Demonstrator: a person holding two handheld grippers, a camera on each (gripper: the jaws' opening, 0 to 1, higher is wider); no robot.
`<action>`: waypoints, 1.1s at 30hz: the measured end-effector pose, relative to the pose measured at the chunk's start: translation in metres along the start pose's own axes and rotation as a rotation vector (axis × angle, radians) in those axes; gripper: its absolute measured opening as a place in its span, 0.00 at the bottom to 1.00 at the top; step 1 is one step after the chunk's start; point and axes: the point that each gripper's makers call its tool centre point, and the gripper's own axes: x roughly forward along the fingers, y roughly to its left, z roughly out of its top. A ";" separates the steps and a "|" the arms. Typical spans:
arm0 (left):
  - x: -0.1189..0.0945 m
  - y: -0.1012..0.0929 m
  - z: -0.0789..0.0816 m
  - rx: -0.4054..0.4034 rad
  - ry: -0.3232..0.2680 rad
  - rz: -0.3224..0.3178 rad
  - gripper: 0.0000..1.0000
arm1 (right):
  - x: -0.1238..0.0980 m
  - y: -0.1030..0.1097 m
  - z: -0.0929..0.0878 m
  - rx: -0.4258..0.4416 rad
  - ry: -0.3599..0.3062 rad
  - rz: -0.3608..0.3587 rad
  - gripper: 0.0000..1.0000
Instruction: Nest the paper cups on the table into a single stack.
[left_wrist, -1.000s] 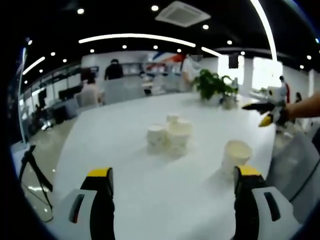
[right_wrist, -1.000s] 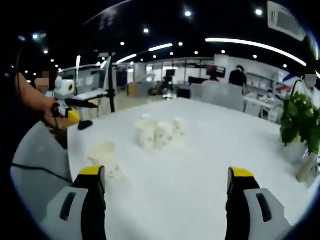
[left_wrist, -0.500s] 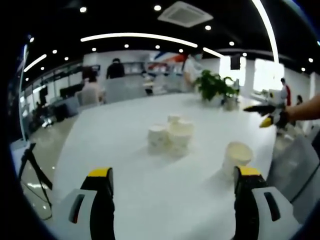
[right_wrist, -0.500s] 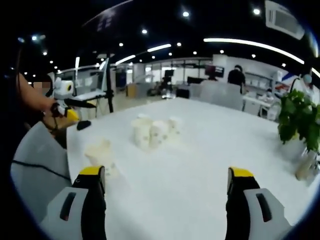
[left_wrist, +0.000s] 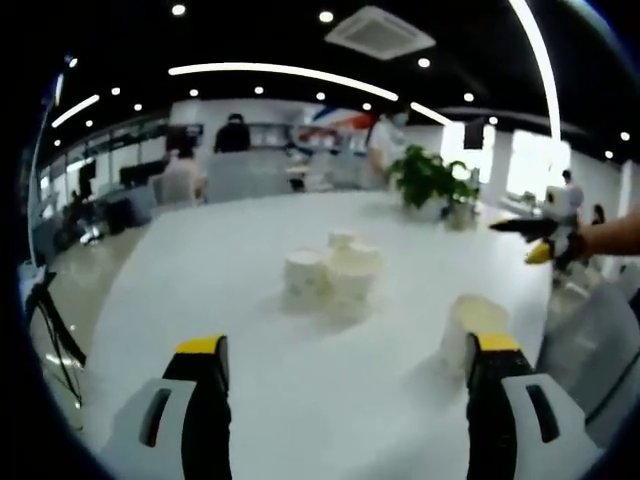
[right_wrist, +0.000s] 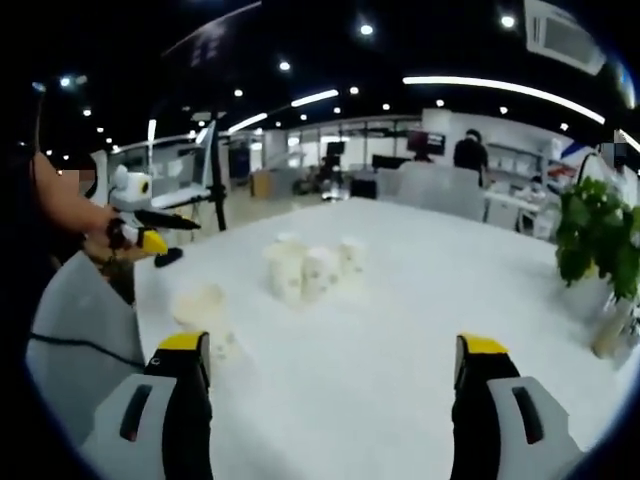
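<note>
Both tools up off the white table (left_wrist: 180, 300), nothing picked yet. Left gripper (left_wrist: 345, 365): jaws spread wide with nothing between them; right gripper (right_wrist: 330, 365) likewise spread and holding nothing. We judge this an approach posture, jaws pre-opened to take a cup.

Paper cups: a tight cluster (left_wrist: 330, 272) sits mid-table, cups touching or just beside each other. One lone cup (left_wrist: 470, 325) stands apart, near the left gripper's right jaw; in the right gripper view it (right_wrist: 203, 308) lies near-left. Potted plant (right_wrist: 598, 245) far right, well clear.

We judge the lone cup the likeliest first pick.
</note>
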 end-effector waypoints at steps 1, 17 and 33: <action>0.001 -0.001 -0.001 0.007 0.008 -0.002 0.96 | 0.000 0.001 0.002 -0.002 -0.004 0.003 1.00; 0.045 -0.010 0.011 -0.003 0.018 -0.057 0.95 | 0.010 0.013 0.008 -0.027 0.002 0.037 1.00; 0.083 -0.008 0.012 -0.023 0.042 -0.047 0.89 | 0.009 0.006 0.002 0.014 -0.006 0.014 1.00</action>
